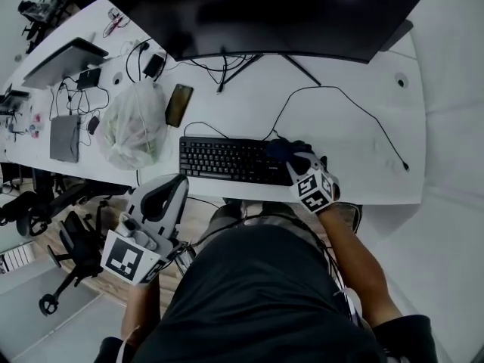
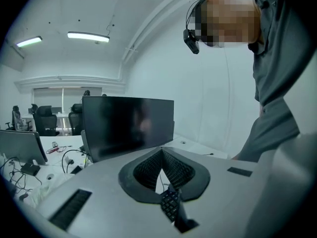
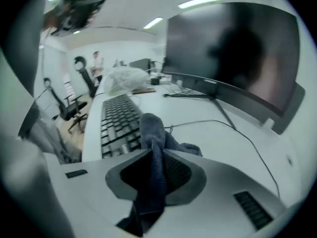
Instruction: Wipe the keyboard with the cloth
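Note:
A black keyboard point(image 1: 231, 159) lies along the near edge of the white desk point(image 1: 355, 150), below the big monitor point(image 1: 265, 10). My right gripper point(image 1: 301, 163) is over the keyboard's right end, tilted down and shut on a dark blue cloth point(image 1: 281, 150). In the right gripper view the cloth point(image 3: 151, 128) is pinched between the jaws of the right gripper point(image 3: 153, 150) and bunches out over the keyboard point(image 3: 116, 120). My left gripper point(image 1: 178, 183) hovers in front of the desk's near edge, left of the keyboard. Its jaws meet with nothing between them, and the left gripper point(image 2: 161, 152) faces the monitor.
A white plastic bag point(image 1: 136, 123) and a phone point(image 1: 178, 104) sit left of the keyboard. Farther left are a laptop point(image 1: 64, 63), chargers and tangled cables. A thin black cable point(image 1: 363, 112) loops across the desk to the right. Office chairs point(image 1: 68, 240) stand on the floor at the left.

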Motion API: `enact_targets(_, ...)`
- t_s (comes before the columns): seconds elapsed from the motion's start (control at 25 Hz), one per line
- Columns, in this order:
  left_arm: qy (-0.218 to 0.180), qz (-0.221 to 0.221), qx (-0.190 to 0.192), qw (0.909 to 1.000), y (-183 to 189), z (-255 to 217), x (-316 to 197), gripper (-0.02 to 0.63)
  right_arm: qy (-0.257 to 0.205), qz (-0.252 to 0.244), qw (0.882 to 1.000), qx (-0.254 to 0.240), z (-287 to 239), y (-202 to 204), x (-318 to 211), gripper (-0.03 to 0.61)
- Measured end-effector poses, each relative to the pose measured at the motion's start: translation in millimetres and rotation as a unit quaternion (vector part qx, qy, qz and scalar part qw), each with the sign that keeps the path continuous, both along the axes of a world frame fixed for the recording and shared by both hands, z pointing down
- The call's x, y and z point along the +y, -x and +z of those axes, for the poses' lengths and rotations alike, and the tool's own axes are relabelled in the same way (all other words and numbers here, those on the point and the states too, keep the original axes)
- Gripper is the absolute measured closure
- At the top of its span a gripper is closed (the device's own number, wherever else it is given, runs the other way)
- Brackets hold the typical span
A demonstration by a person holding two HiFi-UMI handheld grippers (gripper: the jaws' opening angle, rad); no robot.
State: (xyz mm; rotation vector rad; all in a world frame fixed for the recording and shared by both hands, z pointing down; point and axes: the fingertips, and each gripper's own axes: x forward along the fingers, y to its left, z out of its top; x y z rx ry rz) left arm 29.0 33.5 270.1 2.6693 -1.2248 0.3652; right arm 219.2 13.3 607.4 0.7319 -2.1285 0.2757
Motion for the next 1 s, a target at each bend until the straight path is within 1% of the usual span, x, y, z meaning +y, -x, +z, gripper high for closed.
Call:
enact_targets(0.04,0.002,-0.002,-0.002,1.0000,1.3,1.7,0.8,0.611,-0.001,0.044,0.999,-0.002,-1.6,-16.5,-14.0,0.509)
enact_targets(0.08,0.005,-0.003,-0.005,1.0000,3.0,4.0,2.1,0.611,0.000,0.068,0.998,-0.002,-3.0,-25.2,-19.6,0.511)
enact_targets(0.12,0.008,-0.005,-0.008,0.9999,4.7,6.3,3.3,0.611,0.006,0.068,0.998,-0.007,-3.7,-23.0,-14.2,0.512)
enact_targets(0.16,0.011,-0.006,-0.009,0.9999,5.9,7.9,3.9,0.611,0.018,0.043,0.999,-0.015,-3.2,-11.3,1.3,0.514)
enact_targets(0.24,0.013,-0.005,-0.005,0.9999,6.2,9.3,3.1,0.611,0.039,-0.040,0.998,-0.023,0.3,18.0,40.8,0.514)
enact_targets(0.28,0.013,-0.003,-0.004,0.9999,5.8,9.3,2.4,0.611,0.043,-0.065,0.997,-0.022,1.7,23.8,50.8,0.514)
enact_targets(0.32,0.012,0.000,-0.003,0.9999,5.5,8.8,1.6,0.611,0.042,-0.059,0.997,-0.023,1.7,19.8,48.5,0.514)
enact_targets(0.36,0.011,0.002,-0.004,0.9999,5.7,8.3,0.8,0.611,0.037,-0.025,0.999,-0.024,0.0,7.4,35.2,0.514)
enact_targets(0.44,0.010,0.004,-0.005,0.9999,7.6,8.2,-0.5,0.611,0.019,0.070,0.997,-0.015,-5.5,-29.2,-0.8,0.514)
enact_targets(0.48,0.010,0.004,-0.002,0.9999,8.0,7.8,-1.1,0.611,0.020,0.103,0.994,-0.012,-6.7,-42.3,-9.2,0.514)
enact_targets(0.52,0.009,0.005,0.005,0.9999,7.1,5.7,-1.8,0.611,0.034,0.114,0.993,-0.021,-7.4,-43.9,-5.3,0.514)
enact_targets(0.56,0.007,0.006,0.015,0.9998,5.3,2.7,-2.5,0.611,0.059,0.098,0.993,-0.039,-7.8,-32.9,11.0,0.515)
enact_targets(0.6,0.006,0.008,0.021,0.9997,4.1,0.4,-3.0,0.611,0.084,0.057,0.993,-0.057,-6.9,-13.8,36.3,0.515)
enact_targets(0.64,0.006,0.009,0.022,0.9997,4.2,0.0,-3.2,0.611,0.101,0.005,0.993,-0.066,-4.1,5.8,63.1,0.515)
enact_targets(0.68,0.008,0.008,0.018,0.9998,5.8,1.2,-3.2,0.611,0.103,-0.036,0.992,-0.066,-1.4,18.7,81.9,0.515)
enact_targets(0.72,0.010,0.008,0.010,0.9999,8.5,3.9,-3.0,0.611,0.090,-0.045,0.993,-0.064,-1.1,21.5,85.6,0.515)
enact_targets(0.76,0.012,0.009,0.002,0.9999,11.6,6.7,-2.8,0.611,0.070,-0.019,0.995,-0.066,-4.1,14.3,74.0,0.515)
enact_targets(0.8,0.013,0.009,-0.002,0.9999,14.2,8.5,-2.9,0.611,0.050,0.032,0.996,-0.069,-9.4,-0.4,52.5,0.515)
enact_targets(0.84,0.012,0.010,-0.002,0.9999,15.7,8.8,-3.3,0.611,0.033,0.088,0.993,-0.065,-14.6,-18.9,29.2,0.515)
enact_targets(0.88,0.011,0.011,0.004,0.9999,15.7,7.2,-3.9,0.611,0.022,0.133,0.989,-0.054,-17.6,-36.2,11.6,0.515)
enact_targets(0.92,0.008,0.012,0.014,0.9998,14.6,4.1,-4.8,0.611,0.022,0.160,0.986,-0.041,-17.6,-47.3,3.9,0.515)
enact_targets(0.96,0.006,0.012,0.022,0.9997,13.6,1.1,-5.8,0.611,0.030,0.166,0.985,-0.035,-15.3,-48.7,6.9,0.515)
enact_targets(1.0,0.007,0.012,0.025,0.9996,13.7,0.1,-5.9,0.611,0.041,0.152,0.987,-0.036,-12.0,-40.1,18.9,0.515)
